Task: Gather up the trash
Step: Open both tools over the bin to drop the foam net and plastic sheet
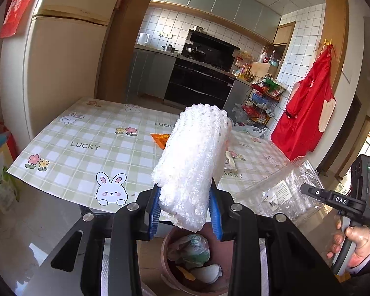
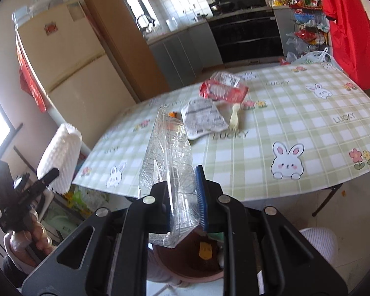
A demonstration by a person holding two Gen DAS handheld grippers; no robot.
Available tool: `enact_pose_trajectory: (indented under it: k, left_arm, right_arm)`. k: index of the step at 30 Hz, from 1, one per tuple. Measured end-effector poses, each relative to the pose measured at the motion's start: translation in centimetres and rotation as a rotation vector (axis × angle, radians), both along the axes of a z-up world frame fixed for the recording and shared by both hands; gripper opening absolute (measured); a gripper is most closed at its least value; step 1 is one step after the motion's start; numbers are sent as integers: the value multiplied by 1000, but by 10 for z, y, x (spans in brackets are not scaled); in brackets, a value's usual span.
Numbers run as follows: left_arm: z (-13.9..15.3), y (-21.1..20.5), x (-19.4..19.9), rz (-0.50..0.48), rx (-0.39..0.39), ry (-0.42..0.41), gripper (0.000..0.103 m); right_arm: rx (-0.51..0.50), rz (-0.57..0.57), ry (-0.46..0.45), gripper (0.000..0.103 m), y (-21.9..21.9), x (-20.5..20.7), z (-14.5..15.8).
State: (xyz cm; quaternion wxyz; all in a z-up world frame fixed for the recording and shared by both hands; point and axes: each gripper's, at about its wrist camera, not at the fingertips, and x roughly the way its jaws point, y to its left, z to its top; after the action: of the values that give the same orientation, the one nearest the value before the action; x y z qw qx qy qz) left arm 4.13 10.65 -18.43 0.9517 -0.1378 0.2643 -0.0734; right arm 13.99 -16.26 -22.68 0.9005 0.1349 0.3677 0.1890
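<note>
The left gripper clamps a white foam net sleeve between its blue pads. The sleeve is a soft, bumpy mesh roll, its long axis running up and away from the jaws, tilted slightly right, with its lower end hanging just above a round brown bin. Crumpled bags and wrappers lie in the bin.

The right gripper is nearly closed on a clear plastic box, thin, glossy and creased. The box is pinched by its near end; its long axis points away toward the table, leaning a little left. Below it sits the same bin, holding a yellow scrap.

Beyond, on the green-checked tablecloth printed with rabbits and flowers, lie a flat foil lid, a pale plastic fork with tines toward the camera, and a crumpled red-and-white wrapper. An orange packet lies flat behind the sleeve.
</note>
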Motion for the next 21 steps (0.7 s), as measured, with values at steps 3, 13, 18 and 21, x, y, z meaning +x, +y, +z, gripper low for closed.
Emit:
enact_pose_trajectory:
  k: [3,13,18,21]
  left_arm:
    - [-5,2,1,-3,-14,8,33]
    - [-26,0,10,-20,-29,62,33]
    - [-29,-14,14,-82,-41,78,34]
    - [-28,-28,13,-143,-33,78,34]
  right_arm:
    - [-5,26,44,25,11,4,-12]
    - [-32,6,49,84,17,9,-23]
    - [-45,-71,-31,97,7,7,-10]
    - [-23,-108,-47,97,-2,5,-9]
